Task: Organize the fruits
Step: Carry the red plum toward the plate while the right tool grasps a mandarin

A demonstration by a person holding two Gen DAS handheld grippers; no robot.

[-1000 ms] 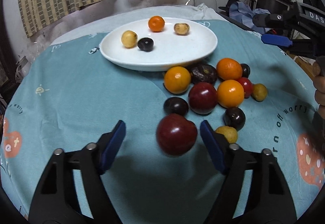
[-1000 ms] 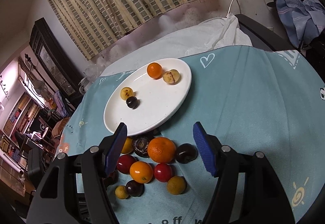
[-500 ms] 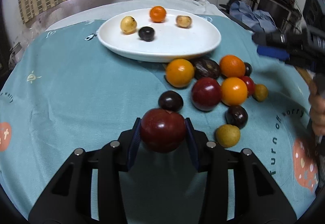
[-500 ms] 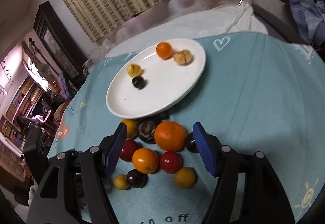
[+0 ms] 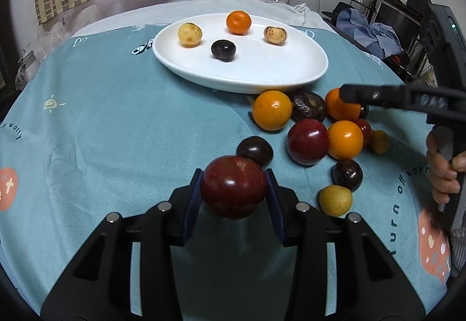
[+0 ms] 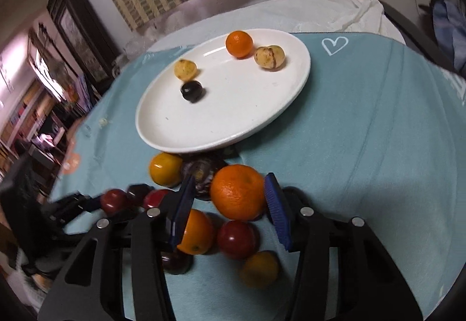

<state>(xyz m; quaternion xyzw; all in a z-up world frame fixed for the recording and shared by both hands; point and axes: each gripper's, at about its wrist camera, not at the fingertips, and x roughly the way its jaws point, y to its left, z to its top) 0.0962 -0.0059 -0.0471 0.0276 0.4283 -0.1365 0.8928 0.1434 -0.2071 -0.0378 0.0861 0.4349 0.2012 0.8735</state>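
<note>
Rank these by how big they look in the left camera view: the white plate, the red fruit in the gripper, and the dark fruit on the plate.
1. White plate
2. Red fruit, though nearness to the camera enlarges it
3. Dark fruit

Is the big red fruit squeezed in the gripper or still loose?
Squeezed: the left hand-held gripper presses both blue pads against the red fruit.

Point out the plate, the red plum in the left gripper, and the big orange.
plate (image 5: pixel 262 70): left wrist view, bare middle.
red plum (image 5: pixel 233 185): left wrist view, front skin.
big orange (image 6: pixel 237 191): right wrist view, middle of the peel.
</note>
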